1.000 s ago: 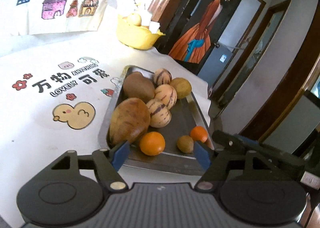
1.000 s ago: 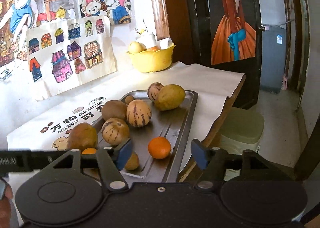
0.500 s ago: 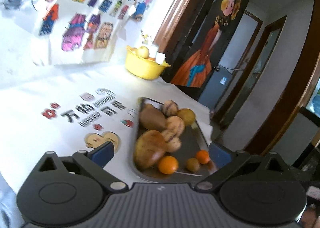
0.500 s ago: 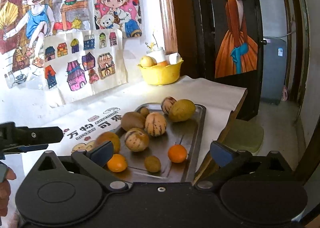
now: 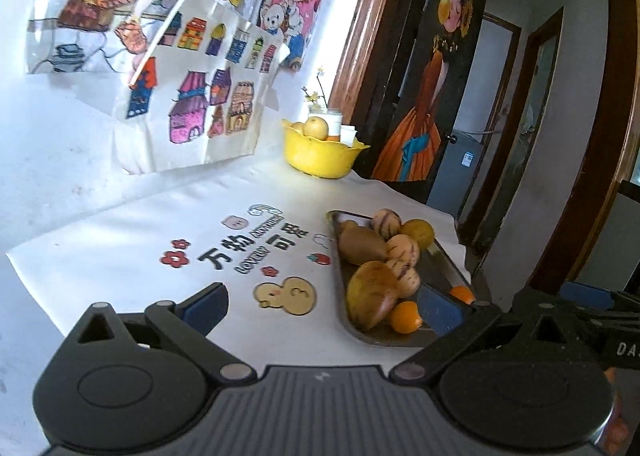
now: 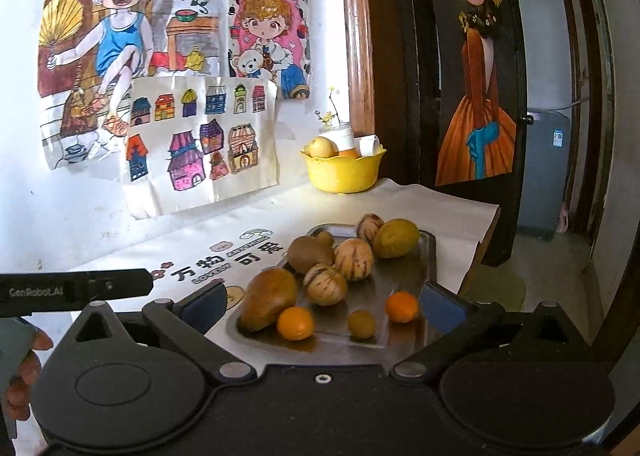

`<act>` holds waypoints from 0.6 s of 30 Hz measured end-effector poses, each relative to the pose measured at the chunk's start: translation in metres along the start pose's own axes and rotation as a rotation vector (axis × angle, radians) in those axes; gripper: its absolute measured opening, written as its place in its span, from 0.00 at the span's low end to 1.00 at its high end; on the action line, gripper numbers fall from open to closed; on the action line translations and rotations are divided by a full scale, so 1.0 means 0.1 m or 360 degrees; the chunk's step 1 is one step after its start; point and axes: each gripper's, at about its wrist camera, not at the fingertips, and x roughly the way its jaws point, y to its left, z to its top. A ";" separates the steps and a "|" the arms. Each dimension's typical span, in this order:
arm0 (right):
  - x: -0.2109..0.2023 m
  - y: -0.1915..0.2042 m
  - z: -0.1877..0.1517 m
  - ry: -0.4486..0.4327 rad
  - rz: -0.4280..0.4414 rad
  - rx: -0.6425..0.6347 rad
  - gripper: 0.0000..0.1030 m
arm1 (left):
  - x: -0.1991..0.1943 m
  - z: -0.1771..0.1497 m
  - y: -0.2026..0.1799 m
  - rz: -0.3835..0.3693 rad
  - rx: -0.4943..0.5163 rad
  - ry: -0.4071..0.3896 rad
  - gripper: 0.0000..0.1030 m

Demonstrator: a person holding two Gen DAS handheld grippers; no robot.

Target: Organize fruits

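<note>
A metal tray [image 6: 426, 252] [image 5: 444, 260] on the white tablecloth holds several fruits: brown mangoes [image 6: 270, 298] [image 5: 370, 294], striped melons [image 6: 354, 258] [image 5: 402, 250], two oranges [image 6: 295, 322] [image 6: 401, 307], a small brown kiwi [image 6: 361, 323] and a yellow-green fruit [image 6: 395, 237]. My left gripper [image 5: 322, 306] is open and empty, held back from the tray's near left corner. My right gripper [image 6: 322, 300] is open and empty, above the tray's near end. The left gripper's side [image 6: 76, 290] shows at the left of the right wrist view.
A yellow bowl [image 6: 342, 172] [image 5: 320, 156] with fruit and cups stands at the back by the wall. Drawings hang on the wall [image 6: 200, 140]. The table's right edge [image 6: 480, 240] drops to the floor by a dark door. A green stool [image 6: 504, 288] stands below.
Both grippers have opened wider and pulled back and up from the tray. The left gripper has swung left, so the tray now sits at its right.
</note>
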 end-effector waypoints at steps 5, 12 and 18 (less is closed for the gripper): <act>-0.09 0.18 -0.11 0.0002 0.0005 0.0027 0.99 | -0.14 -0.07 0.16 0.0032 0.0033 -0.0024 1.00; -0.20 0.40 -0.32 -0.0019 -0.0072 0.0091 0.99 | -0.25 -0.23 0.37 0.0060 0.0028 -0.0024 1.00; -0.23 0.52 -0.49 -0.0062 -0.0164 0.0040 0.99 | -0.31 -0.35 0.44 0.0073 0.0075 -0.0044 1.00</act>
